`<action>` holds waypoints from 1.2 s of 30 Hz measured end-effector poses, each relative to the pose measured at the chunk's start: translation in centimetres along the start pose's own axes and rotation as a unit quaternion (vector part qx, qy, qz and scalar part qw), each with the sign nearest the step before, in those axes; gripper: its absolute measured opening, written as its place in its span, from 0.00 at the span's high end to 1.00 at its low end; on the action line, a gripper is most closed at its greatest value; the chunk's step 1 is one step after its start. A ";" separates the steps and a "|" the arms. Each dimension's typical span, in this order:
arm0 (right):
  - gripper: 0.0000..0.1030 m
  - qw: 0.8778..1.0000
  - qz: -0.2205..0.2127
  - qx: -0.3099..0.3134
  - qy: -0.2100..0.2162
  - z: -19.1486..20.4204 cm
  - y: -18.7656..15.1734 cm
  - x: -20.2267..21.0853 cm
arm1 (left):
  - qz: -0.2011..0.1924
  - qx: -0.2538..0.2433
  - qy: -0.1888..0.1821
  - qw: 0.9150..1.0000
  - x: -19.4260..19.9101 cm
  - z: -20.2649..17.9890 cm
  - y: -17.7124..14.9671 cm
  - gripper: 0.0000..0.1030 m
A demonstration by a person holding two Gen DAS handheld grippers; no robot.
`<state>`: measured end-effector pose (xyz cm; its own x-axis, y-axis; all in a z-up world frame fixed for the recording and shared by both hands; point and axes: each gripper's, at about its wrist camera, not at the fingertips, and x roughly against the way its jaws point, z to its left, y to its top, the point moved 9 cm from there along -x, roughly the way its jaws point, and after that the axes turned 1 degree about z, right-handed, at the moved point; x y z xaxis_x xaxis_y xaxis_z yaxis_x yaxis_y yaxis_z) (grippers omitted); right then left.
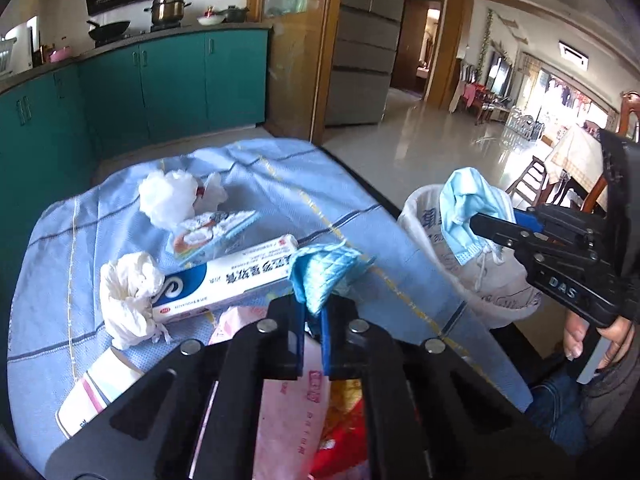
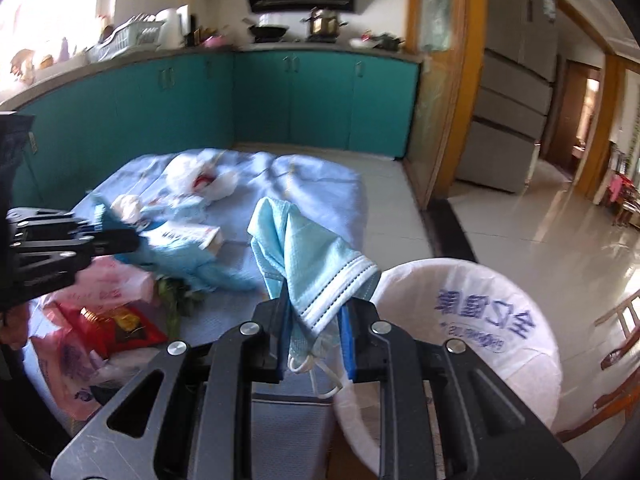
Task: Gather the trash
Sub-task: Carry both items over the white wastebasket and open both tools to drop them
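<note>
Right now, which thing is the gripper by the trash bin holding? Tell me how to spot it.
Find the white-lined trash bin beside the table with the blue cloth. Just at its rim, the right gripper pinches a pale blue face mask. Unlike the darker blue crumpled piece in the left gripper, it has a white stitched edge and dangling white ear loops.

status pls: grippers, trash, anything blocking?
Left gripper shut on blue mask. Right gripper shut on light-blue mask, beside lined bin. Tissues, toothpaste box still on table. Path clear.
</note>
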<state>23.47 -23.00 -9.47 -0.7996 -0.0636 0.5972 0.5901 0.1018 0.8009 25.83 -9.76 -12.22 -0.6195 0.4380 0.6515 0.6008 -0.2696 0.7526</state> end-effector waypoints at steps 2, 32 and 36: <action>0.79 1.000 -0.014 -0.015 -0.016 -1.7 0.3 0.7 | -0.028 -0.014 -0.001 1.000 1.5 -0.7 0.9 0.94; 0.61 0.974 0.055 -0.145 -0.163 -16.7 -7.0 1.8 | 0.023 -0.016 -0.083 0.996 -8.3 -18.5 6.8 0.50; 0.46 0.978 0.033 -0.129 -0.162 -15.7 -6.0 2.6 | -0.023 -0.015 -0.037 0.999 -4.2 -15.1 7.6 0.38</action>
<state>19.65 -39.40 -12.04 -0.7273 0.2565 0.6366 0.6169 -0.1622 0.7701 25.35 -26.59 -7.80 -0.6055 0.5127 0.6087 0.5565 -0.2740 0.7843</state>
